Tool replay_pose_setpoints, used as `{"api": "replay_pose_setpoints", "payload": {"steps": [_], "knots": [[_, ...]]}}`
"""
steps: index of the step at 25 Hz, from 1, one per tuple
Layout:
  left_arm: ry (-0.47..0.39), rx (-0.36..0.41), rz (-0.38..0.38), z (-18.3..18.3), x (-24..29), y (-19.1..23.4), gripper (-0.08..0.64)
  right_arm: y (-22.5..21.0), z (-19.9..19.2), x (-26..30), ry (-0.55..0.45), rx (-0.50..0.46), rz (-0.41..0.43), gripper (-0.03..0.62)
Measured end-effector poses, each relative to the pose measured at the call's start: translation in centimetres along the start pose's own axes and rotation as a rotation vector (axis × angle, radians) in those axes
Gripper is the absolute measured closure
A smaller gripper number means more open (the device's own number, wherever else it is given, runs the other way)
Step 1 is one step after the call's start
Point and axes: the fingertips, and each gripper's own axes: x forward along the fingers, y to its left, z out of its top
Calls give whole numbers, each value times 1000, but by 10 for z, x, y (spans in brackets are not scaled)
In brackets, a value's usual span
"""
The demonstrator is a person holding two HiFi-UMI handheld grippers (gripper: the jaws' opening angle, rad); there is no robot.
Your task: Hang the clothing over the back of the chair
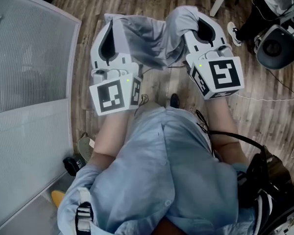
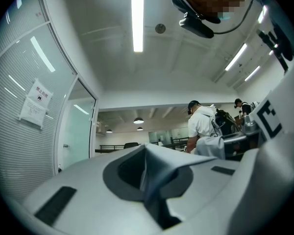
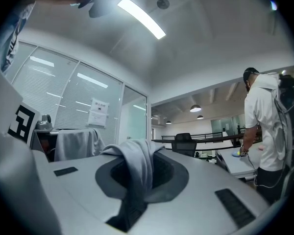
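From the head view, the jaw tips of both grippers were buried under the crumpled grey fabric garment (image 1: pixel 154 45), and how far it hung down could not be told. The left gripper (image 1: pixel 111 26) was clamped tight on one edge and the right gripper (image 1: pixel 206 26) on another fold. The cloth was slung between them above the wood-plank floor (image 1: pixel 264 97).

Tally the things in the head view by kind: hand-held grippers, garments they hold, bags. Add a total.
Hand-held grippers: 2 (left hand-held gripper, right hand-held gripper)
Grey garment, clamped by both: 1
Black bag: 1
Total: 4
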Motion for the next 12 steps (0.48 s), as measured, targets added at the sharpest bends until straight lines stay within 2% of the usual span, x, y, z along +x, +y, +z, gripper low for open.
{"api": "replay_pose_setpoints", "payload": {"steps": [3,7,12], "knots": [[23,3,10,-8,6,4,543,-8,-4,13,7,17,7,558],[46,-15,33,-23,18,30,543,0,-14,42,27,21,25,558],[55,-31,55,-49,68,66,543,-9,-33,108,43,24,47,558]]}}
